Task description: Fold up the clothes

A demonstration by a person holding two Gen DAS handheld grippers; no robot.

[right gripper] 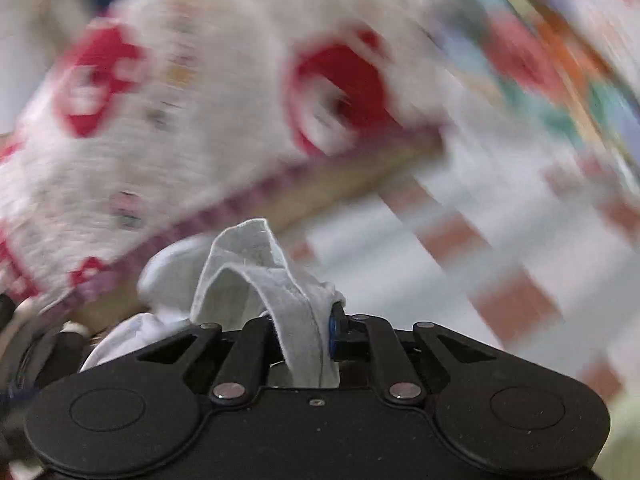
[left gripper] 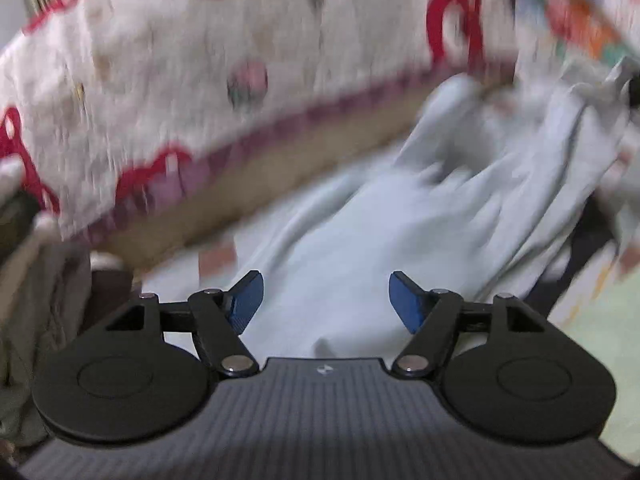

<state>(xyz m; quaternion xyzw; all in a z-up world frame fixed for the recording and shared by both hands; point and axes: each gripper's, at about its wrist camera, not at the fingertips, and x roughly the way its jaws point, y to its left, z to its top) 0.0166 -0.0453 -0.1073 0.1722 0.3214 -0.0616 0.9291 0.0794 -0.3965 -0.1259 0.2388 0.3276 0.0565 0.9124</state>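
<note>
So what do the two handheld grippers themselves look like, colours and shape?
Both the left gripper and the right gripper are matte black plastic, with two round disc housings, angled linkage arms on silver rivets, and blue ribbed pads on the jaws. The left one's body is finely ridged with a small white logo. No cables or sleeves show.

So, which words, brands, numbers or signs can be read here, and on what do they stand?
Words or numbers: none can be read.
Small pale emblem, no letters: on the left claw's black body.
Big red shapes: on the white blanket, too blurred to read.
Right claw, closed on the pale garment: no label visible.
</note>
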